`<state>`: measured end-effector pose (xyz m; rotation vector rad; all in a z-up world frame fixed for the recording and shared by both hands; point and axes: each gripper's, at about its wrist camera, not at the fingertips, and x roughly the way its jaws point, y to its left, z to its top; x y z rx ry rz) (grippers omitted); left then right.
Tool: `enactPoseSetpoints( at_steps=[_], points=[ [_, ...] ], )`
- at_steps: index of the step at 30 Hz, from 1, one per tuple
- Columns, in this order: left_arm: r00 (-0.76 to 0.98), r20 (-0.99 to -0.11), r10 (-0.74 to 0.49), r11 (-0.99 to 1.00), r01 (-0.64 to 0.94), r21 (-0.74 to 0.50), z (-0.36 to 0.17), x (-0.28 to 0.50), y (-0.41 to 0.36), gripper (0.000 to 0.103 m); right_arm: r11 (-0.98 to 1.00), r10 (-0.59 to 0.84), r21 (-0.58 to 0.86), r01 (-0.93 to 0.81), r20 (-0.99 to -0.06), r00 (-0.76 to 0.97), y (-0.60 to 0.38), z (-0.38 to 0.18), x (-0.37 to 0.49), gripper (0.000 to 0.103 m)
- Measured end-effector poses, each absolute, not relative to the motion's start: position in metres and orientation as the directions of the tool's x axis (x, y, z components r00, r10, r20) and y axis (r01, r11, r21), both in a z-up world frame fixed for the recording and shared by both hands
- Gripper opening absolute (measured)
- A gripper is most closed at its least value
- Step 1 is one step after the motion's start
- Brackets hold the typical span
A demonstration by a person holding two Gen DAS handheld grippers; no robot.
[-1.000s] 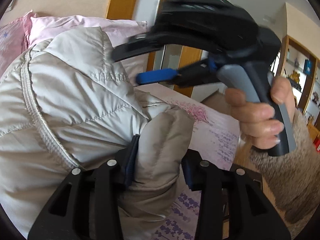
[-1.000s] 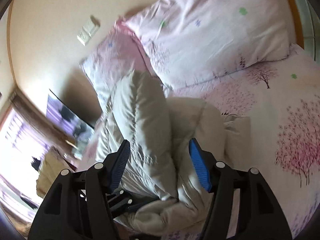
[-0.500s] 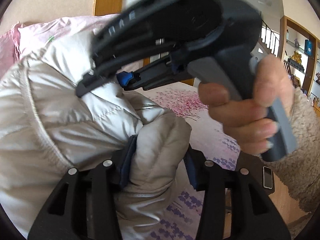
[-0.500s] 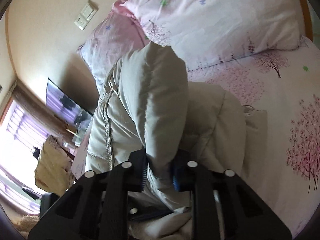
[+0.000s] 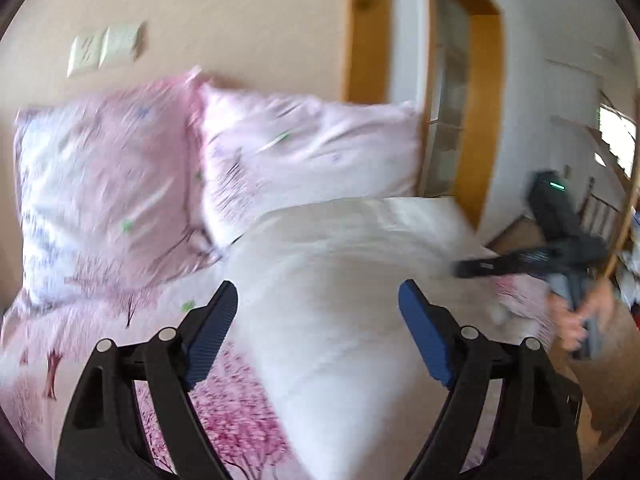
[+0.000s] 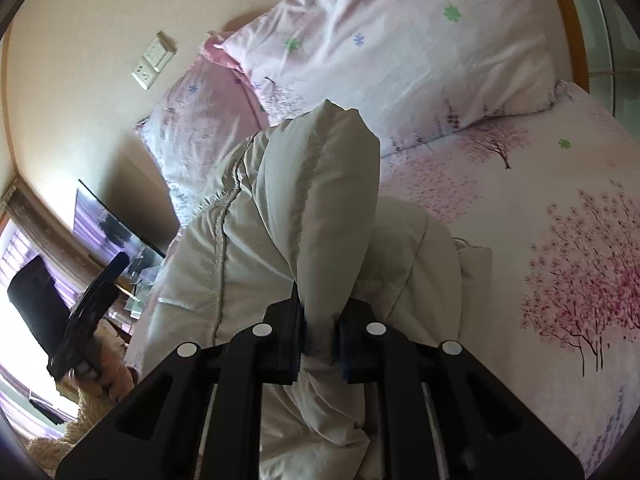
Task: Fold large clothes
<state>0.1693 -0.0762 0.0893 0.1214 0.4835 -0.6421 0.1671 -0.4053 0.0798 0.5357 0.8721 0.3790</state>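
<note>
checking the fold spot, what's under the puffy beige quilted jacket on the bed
The puffy beige quilted jacket lies on the pink cherry-tree bedsheet, with pink pillows behind. Whatever is beneath the jacket's bulk is covered. The right gripper pinches a fold.

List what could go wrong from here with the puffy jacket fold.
1. The right gripper pinches only one narrow bunch of the puffy jacket; slick padding may slip out if pulled.
2. The left gripper is opening with nothing pressed between its pads, so the fold it would hold may spring back.
3. The jacket bulges unevenly on the bed, so the next fold could trap creases or come out lopsided.
</note>
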Motion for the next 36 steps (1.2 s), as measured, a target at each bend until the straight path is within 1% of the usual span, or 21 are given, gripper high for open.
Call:
enactPoseSetpoints(
  at_steps=[6,9,13,16,24,32,34,36],
  points=[
    [0.682,-0.542,-0.490,0.836,0.544,-0.072,0.060,0.197,-0.069,0.083,0.806,0.502,0.590,-0.049,-0.638,0.583,-0.416,0.060,0.172,0.014],
    [0.675,-0.549,-0.493,0.836,0.542,-0.084,0.056,0.203,-0.074,0.084,0.796,0.513,0.605,-0.033,-0.645,0.566,-0.420,0.051,0.176,0.016],
    [0.677,-0.559,-0.479,0.839,0.541,-0.064,0.050,0.206,-0.081,0.086,0.785,0.531,0.620,-0.018,-0.656,0.537,-0.423,0.038,0.182,0.020],
    [0.679,-0.574,-0.458,0.842,0.539,-0.034,0.043,0.205,-0.084,0.086,0.777,0.546,0.629,-0.015,-0.662,0.513,-0.423,0.032,0.187,0.021],
    [0.652,-0.618,-0.439,0.842,0.539,-0.030,0.026,0.206,-0.088,0.086,0.776,0.570,0.631,-0.015,-0.690,0.446,-0.422,0.021,0.199,0.021],
    [0.638,-0.634,-0.438,0.838,0.545,-0.031,0.011,0.205,-0.095,0.087,0.721,0.619,0.692,0.020,-0.657,0.431,-0.432,0.002,0.198,0.022],
    [0.643,-0.638,-0.424,0.836,0.549,-0.002,0.009,0.204,-0.099,0.087,0.709,0.616,0.704,0.033,-0.642,0.456,-0.434,0.003,0.192,0.024],
    [0.653,-0.638,-0.409,0.833,0.553,0.031,0.007,0.201,-0.103,0.087,0.724,0.589,0.688,0.046,-0.652,0.478,-0.436,0.012,0.185,0.026]
  ],
)
